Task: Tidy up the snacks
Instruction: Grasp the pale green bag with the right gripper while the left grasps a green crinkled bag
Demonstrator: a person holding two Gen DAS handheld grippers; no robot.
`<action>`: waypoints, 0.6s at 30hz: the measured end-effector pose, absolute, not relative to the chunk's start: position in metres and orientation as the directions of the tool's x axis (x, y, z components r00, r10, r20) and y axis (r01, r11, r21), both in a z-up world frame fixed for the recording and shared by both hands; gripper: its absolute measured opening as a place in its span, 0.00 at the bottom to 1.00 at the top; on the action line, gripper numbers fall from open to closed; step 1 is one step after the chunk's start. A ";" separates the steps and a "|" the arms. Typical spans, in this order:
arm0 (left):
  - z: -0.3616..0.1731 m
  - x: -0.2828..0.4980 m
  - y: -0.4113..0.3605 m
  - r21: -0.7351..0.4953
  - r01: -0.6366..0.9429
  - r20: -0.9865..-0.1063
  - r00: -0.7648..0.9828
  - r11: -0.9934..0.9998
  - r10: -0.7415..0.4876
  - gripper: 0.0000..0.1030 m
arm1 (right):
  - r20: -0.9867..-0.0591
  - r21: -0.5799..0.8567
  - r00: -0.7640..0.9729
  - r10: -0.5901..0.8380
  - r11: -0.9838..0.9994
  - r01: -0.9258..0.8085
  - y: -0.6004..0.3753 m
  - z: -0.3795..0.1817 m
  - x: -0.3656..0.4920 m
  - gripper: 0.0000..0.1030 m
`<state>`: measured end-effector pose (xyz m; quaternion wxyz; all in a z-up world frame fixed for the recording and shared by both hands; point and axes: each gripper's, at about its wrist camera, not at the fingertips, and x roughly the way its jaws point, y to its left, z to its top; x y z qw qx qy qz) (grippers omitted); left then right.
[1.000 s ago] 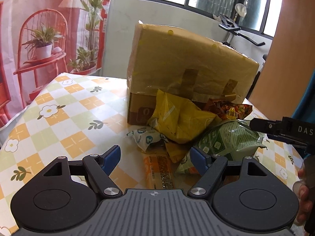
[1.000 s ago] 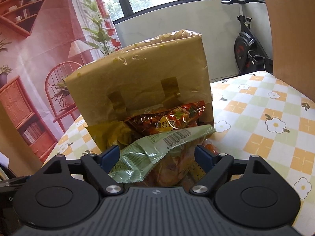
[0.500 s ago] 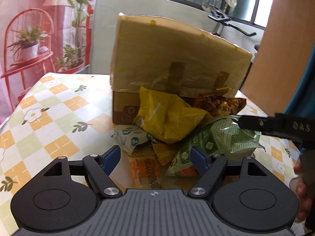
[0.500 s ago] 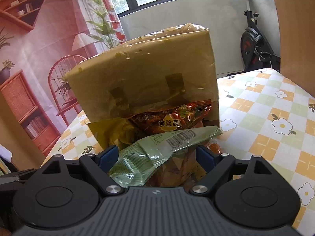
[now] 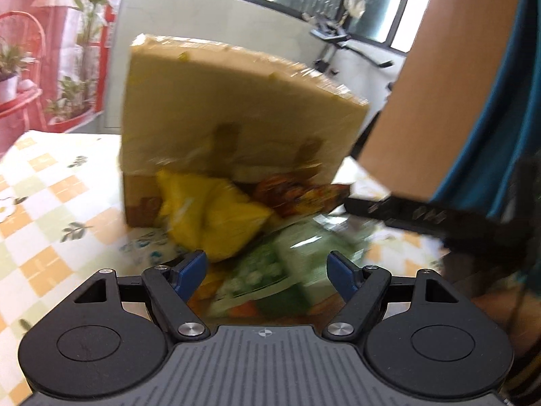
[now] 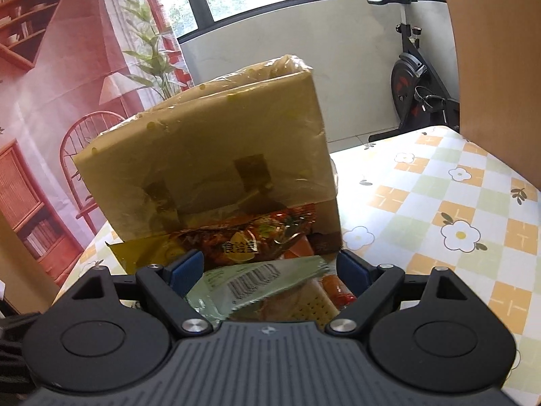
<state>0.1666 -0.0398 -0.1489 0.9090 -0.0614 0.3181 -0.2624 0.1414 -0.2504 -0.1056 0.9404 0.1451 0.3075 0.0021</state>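
A pile of snack bags lies in front of a cardboard box (image 5: 233,108) wrapped in yellowish tape, on a table with a checked flower cloth (image 5: 44,223). A yellow bag (image 5: 209,213) and an orange-red bag (image 5: 290,193) lean on the box. A green bag (image 5: 284,270) lies nearest, between the open blue fingertips of my left gripper (image 5: 267,270). My right gripper (image 6: 270,270) is open, its fingertips either side of the green bag's barcode end (image 6: 257,284), with the orange-red bag (image 6: 250,237) and the box (image 6: 209,155) beyond. The right gripper's black finger (image 5: 422,216) shows in the left wrist view.
A white and blue packet (image 5: 148,250) lies left of the pile. The person's blue sleeve (image 5: 490,118) and a wooden panel (image 5: 449,77) stand at the right. An exercise bike (image 6: 416,81) stands behind the table. The cloth (image 6: 439,209) extends right of the box.
My left gripper has moved right and closer to the pile, so the green bag now lies between its fingertips. My right gripper has moved forward over the green bag toward the box.
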 end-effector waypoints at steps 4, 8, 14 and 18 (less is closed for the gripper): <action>-0.146 0.168 -0.060 -0.306 0.481 -0.538 0.625 0.822 -0.566 0.77 | -0.573 0.282 0.813 0.100 0.956 0.081 -0.259 -0.108 0.139 0.85; -0.161 0.172 -0.082 -0.298 0.486 -0.585 0.587 0.821 -0.560 0.76 | -0.579 0.298 0.805 0.130 0.953 0.060 -0.265 -0.115 0.142 0.85; -0.176 0.180 -0.097 -0.310 0.498 -0.611 0.548 0.810 -0.571 0.75 | -0.569 0.368 0.798 0.198 0.929 0.032 -0.274 -0.128 0.149 0.85; -0.179 0.185 -0.094 -0.311 0.477 -0.604 0.568 0.822 -0.559 0.62 | -0.556 0.431 0.790 0.258 0.902 0.009 -0.277 -0.134 0.152 0.73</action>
